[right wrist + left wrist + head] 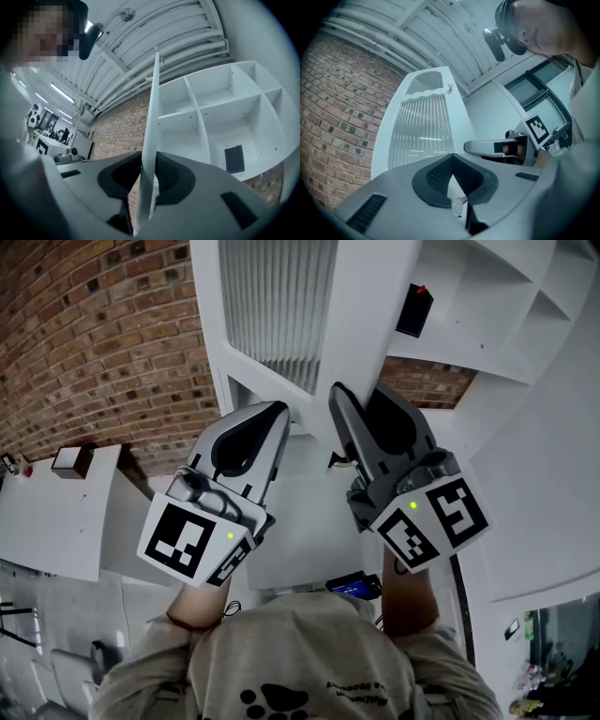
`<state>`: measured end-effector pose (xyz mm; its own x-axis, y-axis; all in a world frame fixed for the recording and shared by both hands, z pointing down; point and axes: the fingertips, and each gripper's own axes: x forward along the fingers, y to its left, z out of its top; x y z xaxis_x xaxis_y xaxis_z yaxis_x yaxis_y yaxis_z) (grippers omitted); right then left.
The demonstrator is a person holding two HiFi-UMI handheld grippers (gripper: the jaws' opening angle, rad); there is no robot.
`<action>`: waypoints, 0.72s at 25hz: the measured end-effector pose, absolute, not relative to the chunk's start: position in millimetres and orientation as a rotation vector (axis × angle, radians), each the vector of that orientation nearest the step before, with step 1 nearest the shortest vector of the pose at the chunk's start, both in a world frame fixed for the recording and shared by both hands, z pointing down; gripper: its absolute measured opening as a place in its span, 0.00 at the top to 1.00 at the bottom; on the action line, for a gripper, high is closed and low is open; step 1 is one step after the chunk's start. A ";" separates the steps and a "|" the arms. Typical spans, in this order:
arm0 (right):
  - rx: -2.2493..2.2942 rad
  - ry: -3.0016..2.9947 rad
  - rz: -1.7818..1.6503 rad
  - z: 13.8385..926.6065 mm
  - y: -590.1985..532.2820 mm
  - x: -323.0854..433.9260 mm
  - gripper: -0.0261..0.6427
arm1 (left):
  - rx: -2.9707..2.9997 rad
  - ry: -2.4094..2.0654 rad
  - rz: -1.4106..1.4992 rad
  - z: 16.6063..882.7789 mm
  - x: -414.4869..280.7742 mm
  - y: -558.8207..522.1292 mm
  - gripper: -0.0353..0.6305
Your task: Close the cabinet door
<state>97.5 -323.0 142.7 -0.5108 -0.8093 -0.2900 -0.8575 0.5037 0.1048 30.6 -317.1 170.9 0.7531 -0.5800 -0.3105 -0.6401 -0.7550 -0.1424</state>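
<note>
The white cabinet door (pixel 370 324) with its ribbed glass panel (pixel 281 306) stands open, swung out from the white cabinet (pixel 487 324). My right gripper (pixel 342 399) is shut on the door's thin edge (pixel 152 126), which runs straight up between its dark pads (pixel 171 176). The open shelves (pixel 220 117) lie to the right of that edge. My left gripper (pixel 274 411) is beside the right one, in front of the door's face (pixel 424 126). Its tips meet with nothing between them (pixel 452 157). The right gripper (pixel 487 146) shows at the door's side in the left gripper view.
A brick wall (pixel 94 334) runs behind and left of the cabinet. A black flat object (pixel 413 308) leans in one shelf compartment (pixel 234 159). A white counter (pixel 56 512) with a small box (pixel 70 460) stands at the left. People stand far off (pixel 33 119).
</note>
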 end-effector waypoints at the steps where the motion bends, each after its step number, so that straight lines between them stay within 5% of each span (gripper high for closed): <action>1: -1.413 2.552 0.351 142.8 -327.6 103.4 0.82 | -2.703 0.971 0.363 171.1 35.9 -319.6 0.94; 18: -1.069 2.694 0.270 143.8 -407.2 168.2 0.80 | -2.607 1.197 0.317 178.8 98.0 -381.8 0.94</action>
